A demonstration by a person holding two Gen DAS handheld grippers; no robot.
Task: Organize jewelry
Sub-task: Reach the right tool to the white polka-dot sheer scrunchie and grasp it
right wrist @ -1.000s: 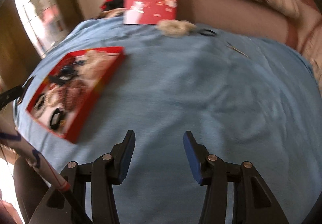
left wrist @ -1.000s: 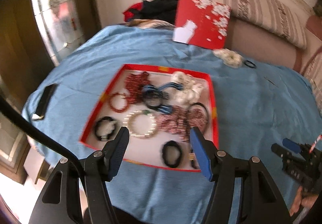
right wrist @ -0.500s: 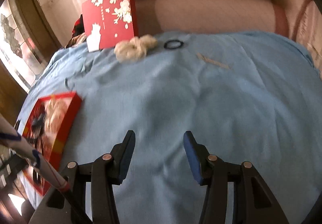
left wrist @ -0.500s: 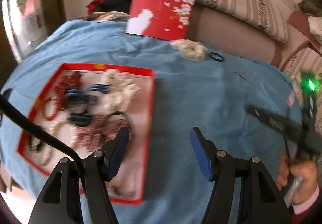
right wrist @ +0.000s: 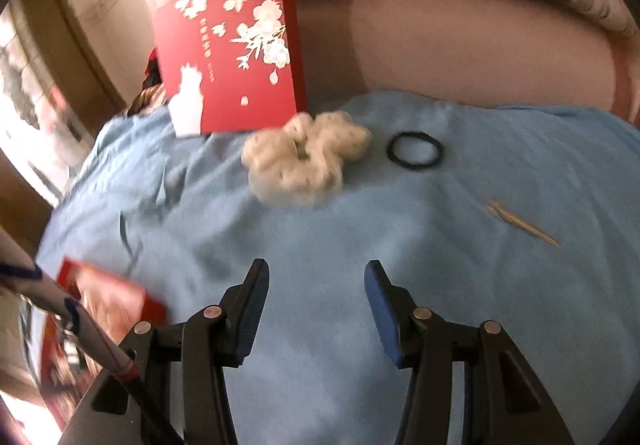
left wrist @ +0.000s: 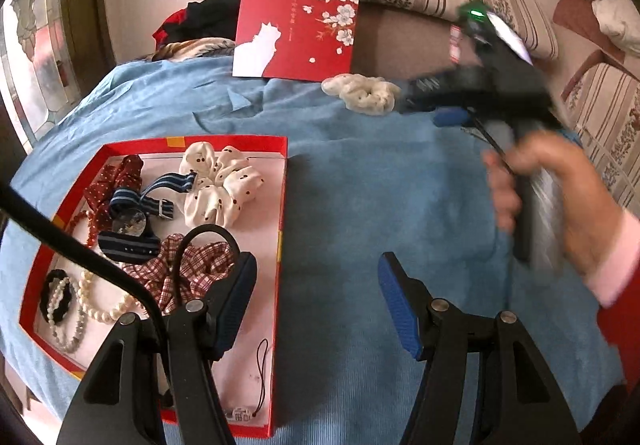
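Hovering over the blue cloth [left wrist: 340, 205] that covers the surface, the left hand-held gripper [left wrist: 314, 301] has its jaws spread wide with nothing between them; its left finger hangs above the right edge of the red tray [left wrist: 280, 229], its right finger above bare cloth. The tray lies at the near left and holds a white spotted scrunchie [left wrist: 218, 183], a checked red scrunchie [left wrist: 200, 269], a striped blue watch strap [left wrist: 140, 205], a pearl bracelet [left wrist: 100, 305], a black hair tie [left wrist: 208, 235] and red beads, partly hidden by a dark cable. The right hand-held gripper [right wrist: 316, 311] is also wide open and empty, pointed at the far side of the cloth, where a cream scrunchie [right wrist: 304, 161] lies just left of a thin black hair band [right wrist: 415, 150], close but apart. A slim gold hair clip [right wrist: 520, 223] lies well to the right of them. The red box lid [right wrist: 236, 57] with white blossoms leans upright behind the cream scrunchie, against a sofa [right wrist: 460, 49]. In the left view the person's right hand [left wrist: 560, 201] grips the blurred handle.
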